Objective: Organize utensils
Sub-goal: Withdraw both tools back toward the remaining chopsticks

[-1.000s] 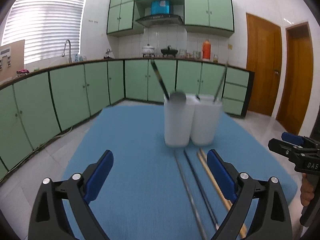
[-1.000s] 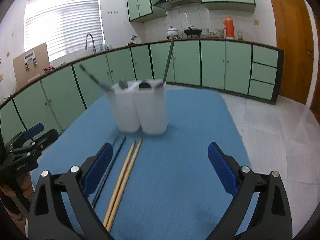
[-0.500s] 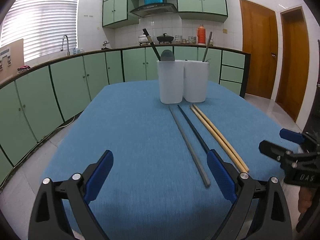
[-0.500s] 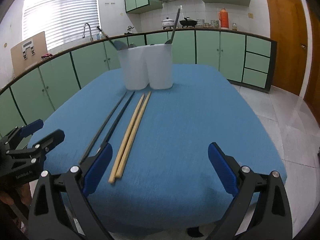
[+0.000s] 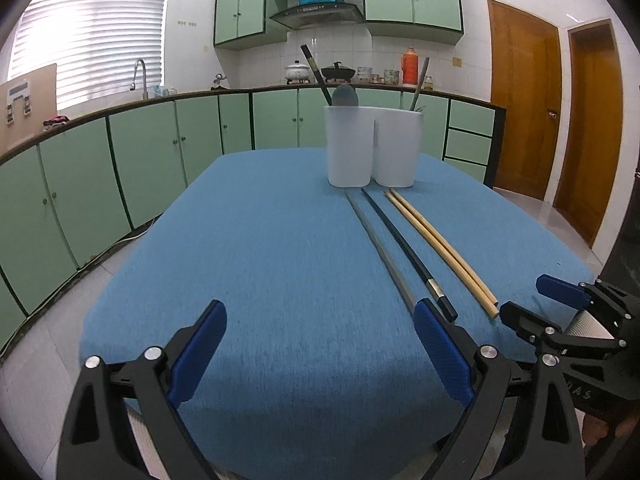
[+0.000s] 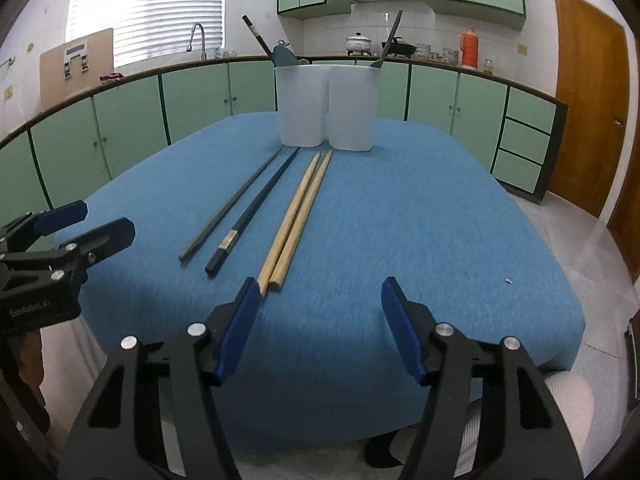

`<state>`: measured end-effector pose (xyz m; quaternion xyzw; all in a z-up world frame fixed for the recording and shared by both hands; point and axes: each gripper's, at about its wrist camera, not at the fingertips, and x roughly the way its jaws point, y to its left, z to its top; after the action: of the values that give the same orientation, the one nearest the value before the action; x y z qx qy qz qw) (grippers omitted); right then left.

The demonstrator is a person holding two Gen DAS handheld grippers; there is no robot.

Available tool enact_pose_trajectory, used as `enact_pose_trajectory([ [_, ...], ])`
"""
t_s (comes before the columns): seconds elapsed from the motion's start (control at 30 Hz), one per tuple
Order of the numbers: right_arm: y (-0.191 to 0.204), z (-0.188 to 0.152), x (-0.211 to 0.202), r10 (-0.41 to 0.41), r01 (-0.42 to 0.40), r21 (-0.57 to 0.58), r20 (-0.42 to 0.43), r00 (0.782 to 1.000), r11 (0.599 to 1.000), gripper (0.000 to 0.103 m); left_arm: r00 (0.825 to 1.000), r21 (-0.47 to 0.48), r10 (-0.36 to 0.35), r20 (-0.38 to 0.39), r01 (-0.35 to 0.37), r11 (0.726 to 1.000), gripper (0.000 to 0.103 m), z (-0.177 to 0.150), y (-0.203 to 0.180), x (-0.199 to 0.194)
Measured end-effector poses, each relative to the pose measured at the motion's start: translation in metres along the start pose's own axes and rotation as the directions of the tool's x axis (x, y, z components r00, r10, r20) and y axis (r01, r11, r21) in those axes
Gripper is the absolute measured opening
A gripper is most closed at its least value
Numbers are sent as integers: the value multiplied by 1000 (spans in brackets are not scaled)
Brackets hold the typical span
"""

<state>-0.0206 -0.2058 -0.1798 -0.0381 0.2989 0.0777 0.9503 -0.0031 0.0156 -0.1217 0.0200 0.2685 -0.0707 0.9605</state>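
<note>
While the left gripper (image 5: 316,354) hovers at the near edge of the desk (image 5: 260,264), its fingers (image 5: 198,354) are spread wide with nothing between them. Seen from the left wrist, two white cups (image 5: 372,146) stand at the far end of the desk holding utensils; just in front of them lie a grey chopstick (image 5: 378,246), a black chopstick (image 5: 408,250) and two wooden chopsticks (image 5: 440,246).

From the right wrist, the right gripper (image 6: 316,330) has just been closing, yet its fingers (image 6: 400,330) are still apart and empty. Its left finger tip sits just beside the near ends of the wooden chopsticks (image 6: 298,216), well short of the cups (image 6: 328,106).
</note>
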Motion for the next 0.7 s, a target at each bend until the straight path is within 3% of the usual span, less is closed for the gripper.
enact_pose_trajectory([
  [0.37,4,-5,7,-1,1,-11,-2,1000,1000,57,1000,-10,-8,-10,8,1000,93,-1,2,3],
  [0.7,-2,-1,7,25,-25,8,-8,1000,1000,38,1000,-13,-12,-12,12,1000,93,-2,1,5],
])
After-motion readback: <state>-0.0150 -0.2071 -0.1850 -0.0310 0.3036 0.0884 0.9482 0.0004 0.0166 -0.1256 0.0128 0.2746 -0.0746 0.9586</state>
